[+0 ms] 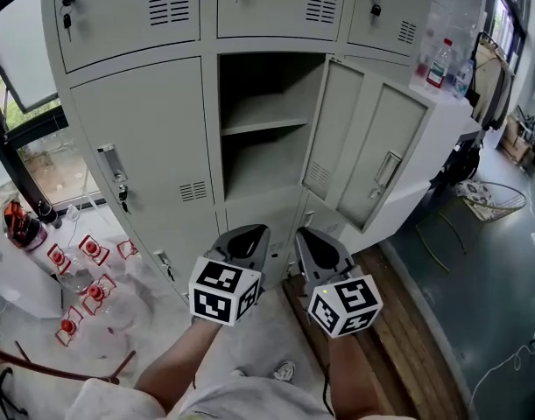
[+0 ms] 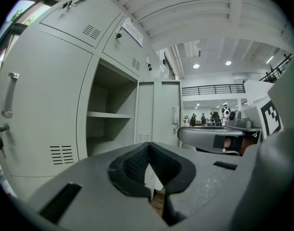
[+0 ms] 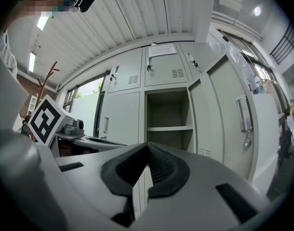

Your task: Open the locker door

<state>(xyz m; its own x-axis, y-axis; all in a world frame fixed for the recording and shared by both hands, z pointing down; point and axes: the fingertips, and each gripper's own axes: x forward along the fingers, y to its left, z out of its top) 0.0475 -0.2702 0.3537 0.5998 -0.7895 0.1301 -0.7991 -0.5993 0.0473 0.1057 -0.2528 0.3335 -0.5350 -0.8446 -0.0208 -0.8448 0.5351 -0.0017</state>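
The grey locker's middle door stands swung out to the right, its handle facing me. The open compartment holds one shelf and nothing else. My left gripper and right gripper hover side by side well in front of the opening, touching nothing. In the left gripper view the left gripper is shut and empty, with the compartment ahead. The right gripper is also shut and empty in the right gripper view, with the open door to its right.
A closed locker door with a handle and hanging keys is on the left. Red-marked objects lie on the floor at lower left. Bottles stand on a white cabinet behind the open door. Wooden planks run along the right.
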